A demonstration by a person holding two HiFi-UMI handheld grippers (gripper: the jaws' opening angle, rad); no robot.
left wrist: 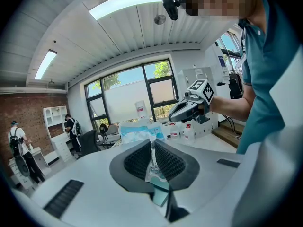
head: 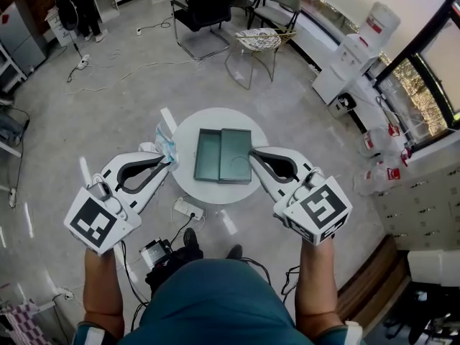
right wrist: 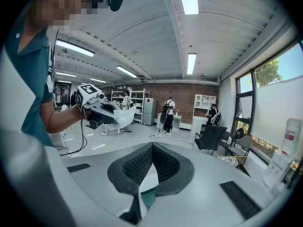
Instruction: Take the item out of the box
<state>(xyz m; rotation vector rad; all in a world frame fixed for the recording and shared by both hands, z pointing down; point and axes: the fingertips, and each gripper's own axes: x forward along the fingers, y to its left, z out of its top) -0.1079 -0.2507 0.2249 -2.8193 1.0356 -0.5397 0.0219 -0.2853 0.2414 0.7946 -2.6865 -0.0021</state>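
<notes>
A dark green box lies open on the small round white table, its lid folded flat beside the tray. My left gripper is shut on a clear plastic packet with blue print, held up at the table's left edge, away from the box. In the left gripper view the packet sticks up from between the ribbed pads. My right gripper hovers at the box's right edge. Its jaws meet with nothing between them. The right gripper view shows the left gripper carrying the packet.
A white power strip and cables lie on the floor by the table. Black office chairs and a wicker chair stand beyond it. A water dispenser and bottles line the right wall. People stand far off.
</notes>
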